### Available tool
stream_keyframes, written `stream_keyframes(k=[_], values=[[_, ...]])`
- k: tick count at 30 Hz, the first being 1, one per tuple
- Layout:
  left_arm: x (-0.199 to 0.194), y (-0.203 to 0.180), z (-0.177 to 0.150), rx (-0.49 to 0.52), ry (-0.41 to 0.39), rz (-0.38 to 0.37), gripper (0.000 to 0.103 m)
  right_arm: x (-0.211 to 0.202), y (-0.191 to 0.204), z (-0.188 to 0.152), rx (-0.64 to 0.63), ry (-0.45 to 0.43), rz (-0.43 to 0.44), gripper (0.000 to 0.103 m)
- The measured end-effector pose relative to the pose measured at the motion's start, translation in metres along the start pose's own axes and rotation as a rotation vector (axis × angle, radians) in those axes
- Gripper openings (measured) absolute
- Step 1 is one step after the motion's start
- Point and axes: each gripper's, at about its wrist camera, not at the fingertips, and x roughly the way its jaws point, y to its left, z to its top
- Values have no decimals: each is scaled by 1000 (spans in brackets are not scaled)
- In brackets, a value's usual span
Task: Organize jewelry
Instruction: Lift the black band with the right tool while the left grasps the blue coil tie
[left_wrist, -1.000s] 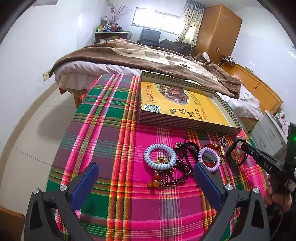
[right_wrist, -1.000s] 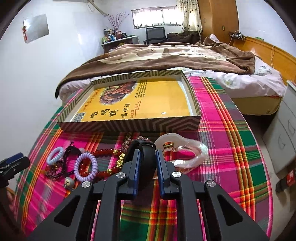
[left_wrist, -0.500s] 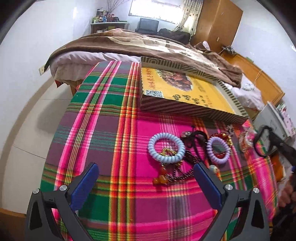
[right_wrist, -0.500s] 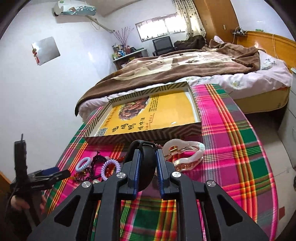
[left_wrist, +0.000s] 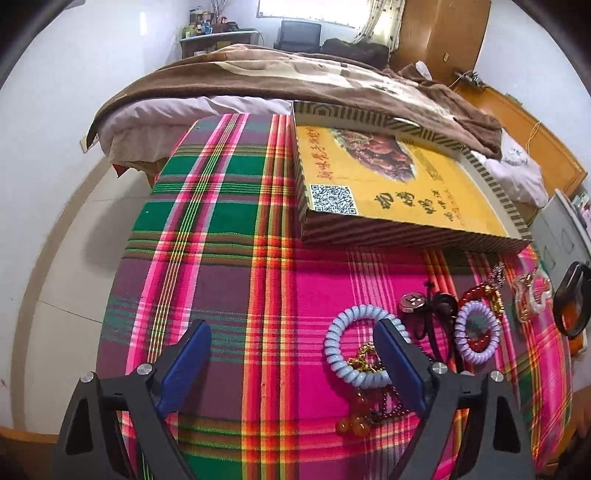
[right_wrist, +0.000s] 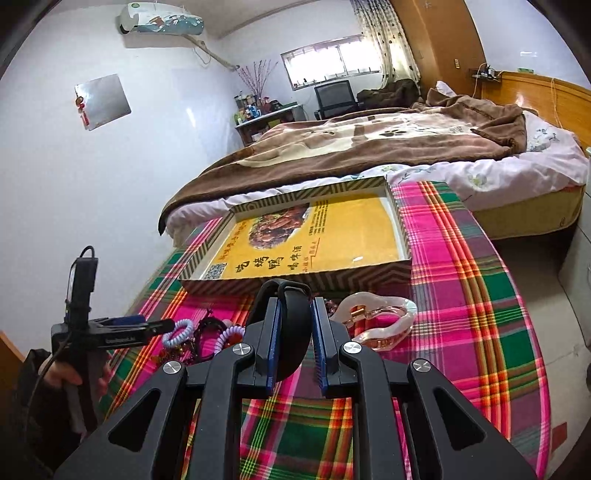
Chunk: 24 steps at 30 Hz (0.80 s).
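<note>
Meanwhile, two grippers work over a pile of jewelry on a plaid tablecloth (left_wrist: 229, 236).

Tilted steeply down, the left gripper (left_wrist: 291, 363) has its jaws wide apart, though they have just been closing a little; nothing is pressed between them, and its right pad overlaps the pale blue coil bracelet (left_wrist: 356, 343). The right gripper (right_wrist: 294, 332) points forward at a gentler slope, its jaws nearly closed and clamped on a black band (right_wrist: 291, 321) raised off the cloth. Only the left view shows the purple coil bracelet (left_wrist: 476, 332), amber beads (left_wrist: 352, 424) and dark cords beside the blue one. Only the right view shows the person's hand (right_wrist: 62, 376) and the clear hair claw (right_wrist: 376, 321) plainly, near the empty yellow-lined box (right_wrist: 295, 277).
</note>
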Motion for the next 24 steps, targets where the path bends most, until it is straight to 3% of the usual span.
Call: stream_keyframes(k=[13,15,24], values=[[21,-22,6,125,35,43,84,15,0,4,6,18,14,17],[21,-25,6,136,29,38,79,17,0,4,9,19,17,17],[17,-44,5,195,4,4,34,21,1,3,13,29,26,17]])
